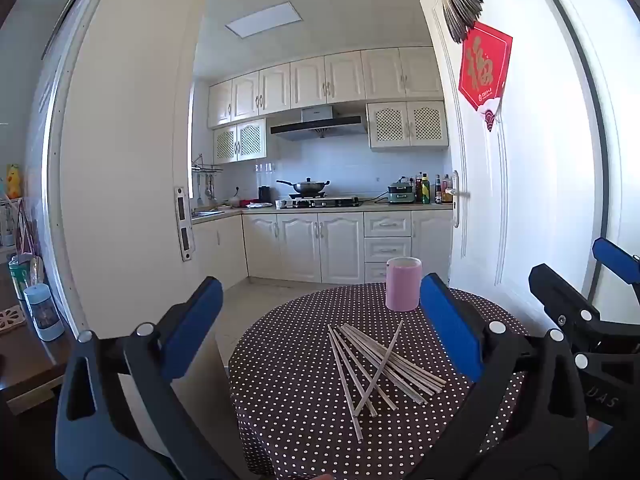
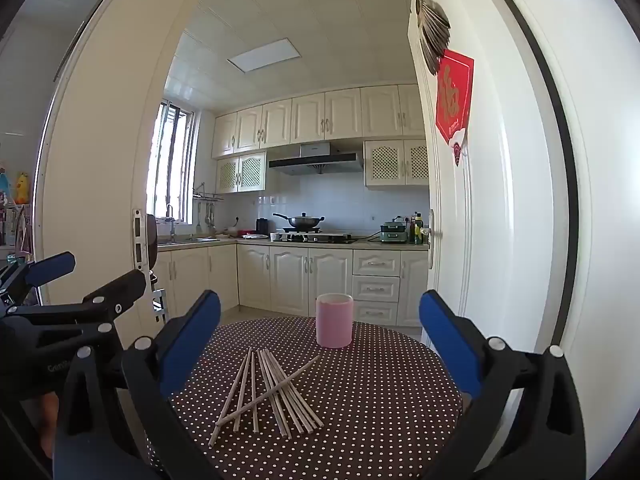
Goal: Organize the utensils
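Note:
Several pale wooden chopsticks [image 1: 380, 364] lie in a loose crossed pile on a round table with a dark polka-dot cloth [image 1: 288, 392]. A pink cylindrical holder [image 1: 403, 285] stands upright behind them at the table's far edge. My left gripper [image 1: 320, 328] is open and empty, held above the near side of the table. In the right wrist view the chopsticks [image 2: 272, 392] lie left of centre, the holder [image 2: 334, 321] behind them on the cloth [image 2: 380, 400]. My right gripper [image 2: 320, 344] is open and empty above the table.
A white door [image 1: 520, 200] with a red hanging stands open on the right. A wooden side table [image 1: 24, 356] with a blue bottle [image 1: 43, 312] is at the left. The kitchen lies beyond. Each gripper shows at the other view's edge.

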